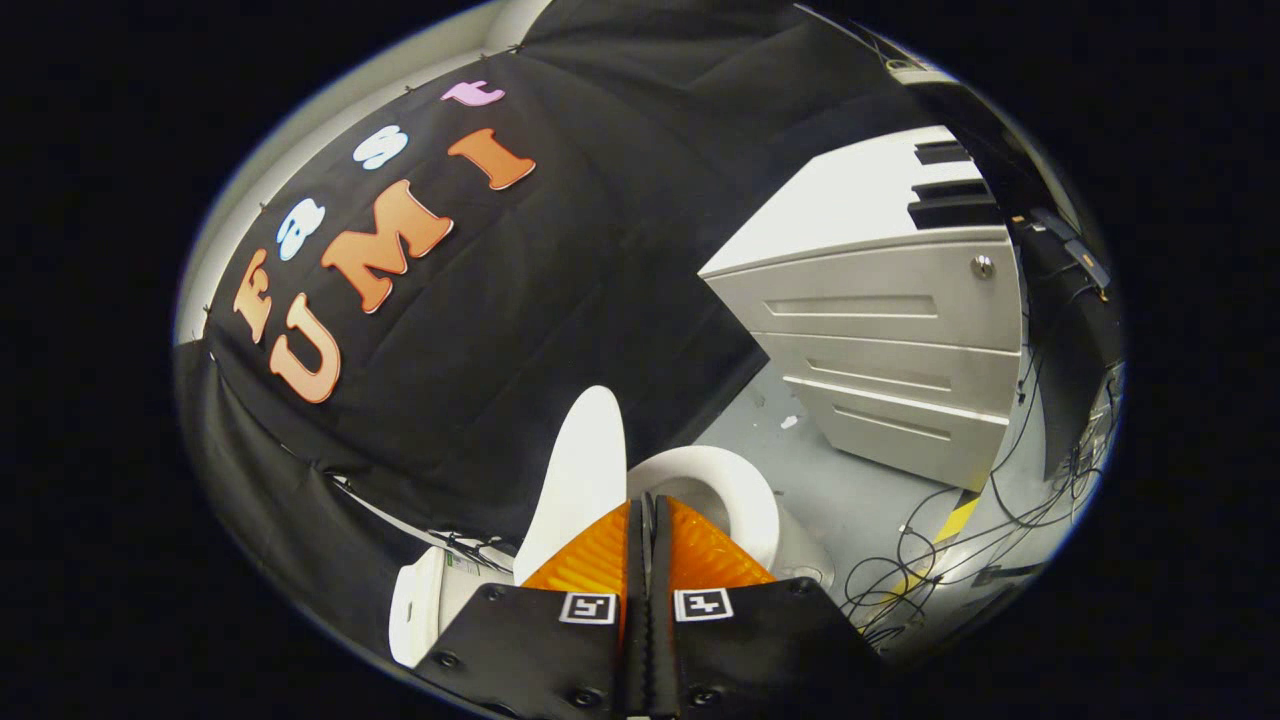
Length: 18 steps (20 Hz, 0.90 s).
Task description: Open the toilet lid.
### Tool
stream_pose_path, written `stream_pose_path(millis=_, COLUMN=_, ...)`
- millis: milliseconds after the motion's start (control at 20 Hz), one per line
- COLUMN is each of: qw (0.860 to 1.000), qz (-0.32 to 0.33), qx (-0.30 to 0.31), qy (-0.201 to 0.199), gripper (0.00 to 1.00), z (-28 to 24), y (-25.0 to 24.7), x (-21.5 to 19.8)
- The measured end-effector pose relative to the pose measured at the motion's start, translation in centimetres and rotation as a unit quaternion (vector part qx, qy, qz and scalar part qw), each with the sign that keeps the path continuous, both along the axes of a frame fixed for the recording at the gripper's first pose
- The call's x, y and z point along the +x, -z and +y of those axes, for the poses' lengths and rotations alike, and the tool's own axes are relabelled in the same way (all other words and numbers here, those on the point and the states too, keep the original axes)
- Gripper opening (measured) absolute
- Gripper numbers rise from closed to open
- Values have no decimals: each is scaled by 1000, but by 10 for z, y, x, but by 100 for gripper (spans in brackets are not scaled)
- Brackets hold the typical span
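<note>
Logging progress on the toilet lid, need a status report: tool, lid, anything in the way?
Tool shut, gripping nothing. Toilet lid raised, standing up beside the open seat. Drawer cabinet and floor cables off to the side, not in the way.

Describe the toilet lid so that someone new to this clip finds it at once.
Start at the grey drawer cabinet standing on the floor, then drop to the white toilet just beyond the closed gripper. The lid is the flat white oval raised on edge against the black cloth, beside the round seat ring.
</note>
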<state>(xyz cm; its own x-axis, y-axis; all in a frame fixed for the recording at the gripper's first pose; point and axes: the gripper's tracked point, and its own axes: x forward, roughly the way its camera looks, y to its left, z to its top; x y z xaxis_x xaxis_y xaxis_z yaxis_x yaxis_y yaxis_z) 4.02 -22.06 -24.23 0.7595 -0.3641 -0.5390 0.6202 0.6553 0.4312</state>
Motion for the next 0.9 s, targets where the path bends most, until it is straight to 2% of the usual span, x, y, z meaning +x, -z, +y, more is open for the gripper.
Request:
stream_pose_path(millis=150, qw=999, qz=31, qx=-30, qy=-19, gripper=8, z=19, y=-5, x=2)
stream_pose_path(millis=350, qw=999, qz=9, qx=-29, qy=-23, gripper=8, z=41, y=-24, x=12)
stream_pose_path(millis=600, qw=997, qz=27, qx=-53, qy=-42, gripper=8, z=56, y=-35, x=19)
stream_pose_path(millis=750, qw=998, qz=21, qx=-48, qy=-35, gripper=8, z=73, y=-41, x=27)
stream_pose_path(millis=900, qw=996, qz=30, qx=-61, qy=-55, gripper=8, z=96, y=-48, x=33)
